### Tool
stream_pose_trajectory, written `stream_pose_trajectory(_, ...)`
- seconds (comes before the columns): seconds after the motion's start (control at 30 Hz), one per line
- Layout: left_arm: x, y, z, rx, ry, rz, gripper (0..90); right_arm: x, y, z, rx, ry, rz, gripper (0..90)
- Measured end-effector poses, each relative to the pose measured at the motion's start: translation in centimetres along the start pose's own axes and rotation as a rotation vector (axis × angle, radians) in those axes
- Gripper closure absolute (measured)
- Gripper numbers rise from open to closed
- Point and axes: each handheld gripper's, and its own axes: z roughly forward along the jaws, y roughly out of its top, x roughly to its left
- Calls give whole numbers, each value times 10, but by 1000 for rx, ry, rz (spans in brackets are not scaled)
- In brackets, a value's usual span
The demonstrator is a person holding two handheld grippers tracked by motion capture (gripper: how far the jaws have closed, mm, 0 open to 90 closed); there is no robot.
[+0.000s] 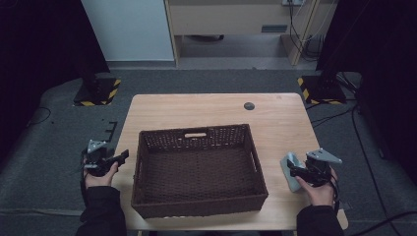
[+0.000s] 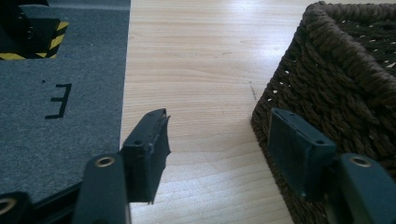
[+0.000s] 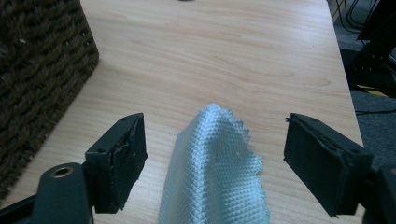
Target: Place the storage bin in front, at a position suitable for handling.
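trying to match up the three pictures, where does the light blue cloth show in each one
High view: the light blue cloth lies at the table's right edge, by the right gripper.
Left gripper view: not in it.
Right gripper view: bottom centre, between the open jaws.
Shared landmark: the brown wicker basket.

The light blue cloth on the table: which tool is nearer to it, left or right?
Right. The right tool sits open right over the light blue cloth, jaws on either side of it. The left tool is across the basket, off the table's left edge.
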Motion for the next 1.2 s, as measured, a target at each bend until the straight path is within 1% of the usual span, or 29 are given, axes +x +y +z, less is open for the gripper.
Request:
stream_pose_trajectory(0.07, 0, 1, -1, -2, -4, -2, 396, 1, -1, 2, 20, 1, -10, 249)
stream_pose_trajectory(0.13, -1, 1, -4, -18, -8, -6, 419, 1, -2, 4, 37, 3, -25, 271)
stream_pose_trajectory(0.2, -1, 1, -7, -34, -19, -12, 436, 1, -3, 4, 49, 9, -20, 299)
stream_pose_trajectory(0.23, -1, 1, -7, -34, -19, -12, 438, 1, -3, 4, 49, 9, -20, 299)
stream_pose_trajectory(0.27, -2, 1, -8, -38, -22, -13, 438, 1, -3, 5, 61, 10, -14, 335)
stream_pose_trajectory(0.3, -2, 3, -8, -42, -32, -12, 438, 1, -4, 6, 66, 14, -14, 354)
stream_pose_trajectory(0.33, -2, 3, -8, -42, -32, -12, 438, 1, -4, 7, 68, 12, -13, 371)
stream_pose_trajectory(0.37, -3, 4, -8, -45, -39, -10, 438, 1, -3, 7, 85, 15, -24, 392)
stream_pose_trajectory(0.4, -4, 4, -8, -45, -50, -12, 438, 1, -4, 8, 88, 10, -30, 410)
stream_pose_trajectory(0.43, -5, 4, -8, -44, -58, -13, 439, 1, -4, 9, 100, 17, -29, 433)
stream_pose_trajectory(0.5, -6, 4, -8, -44, -56, -10, 448, 2, -5, 10, 109, 23, -31, 450)
stream_pose_trajectory(0.53, -8, 5, -9, -52, -54, -2, 457, 2, -6, 14, 132, 33, -40, 485)
stream_pose_trajectory(0.57, -8, 5, -9, -52, -54, -2, 459, 2, -6, 14, 132, 33, -40, 485)
stream_pose_trajectory(0.6, -9, 6, -11, -60, -52, 0, 459, 1, -8, 17, 152, 31, -48, 524)
stream_pose_trajectory(0.67, -10, 7, -12, -70, -55, -5, 459, 0, -9, 20, 172, 28, -47, 562)
stream_pose_trajectory(0.7, -10, 7, -13, -69, -58, -5, 459, 0, -10, 21, 189, 38, -45, 599)
stream_pose_trajectory(0.77, -10, 8, -13, -74, -65, -9, 463, -1, -11, 23, 205, 42, -50, 693)
stream_pose_trajectory(0.8, -10, 8, -13, -74, -65, -9, 467, -1, -11, 23, 205, 42, -50, 693)
stream_pose_trajectory(0.83, -11, 8, -14, -75, -76, -12, 477, 0, -11, 24, 226, 43, -50, 792)
stream_pose_trajectory(0.87, -11, 9, -14, -78, -81, -12, 485, 0, -10, 23, 232, 47, -54, 810)
stream_pose_trajectory(0.9, -11, 9, -15, -83, -87, -18, 486, 0, -9, 23, 228, 43, -53, 822)
stream_pose_trajectory(0.93, -11, 9, -15, -83, -87, -18, 492, 0, -7, 22, 213, 35, -56, 826)
stream_pose_trajectory(0.97, -12, 10, -16, -87, -105, -22, 500, -1, -5, 20, 186, 17, -57, 827)
stream_pose_trajectory(1.0, -12, 10, -16, -87, -105, -22, 504, -3, -4, 19, 172, 11, -56, 827)
stream_pose_trajectory(1.03, -14, 11, -17, -94, -111, -23, 508, -5, -2, 18, 146, -15, -49, 828)
stream_pose_trajectory(1.07, -16, 12, -18, -98, -123, -19, 510, -7, -1, 18, 136, -29, -45, 827)
stream_pose_trajectory(1.1, -18, 13, -19, -98, -125, -13, 509, -9, -1, 18, 129, -40, -39, 826)
stream_pose_trajectory(1.17, -20, 14, -19, -97, -131, -9, 509, -11, -2, 19, 129, -45, -34, 824)
stream_pose_trajectory(1.2, -24, 14, -20, -94, -140, 2, 509, -15, -5, 25, 149, -46, -11, 814)
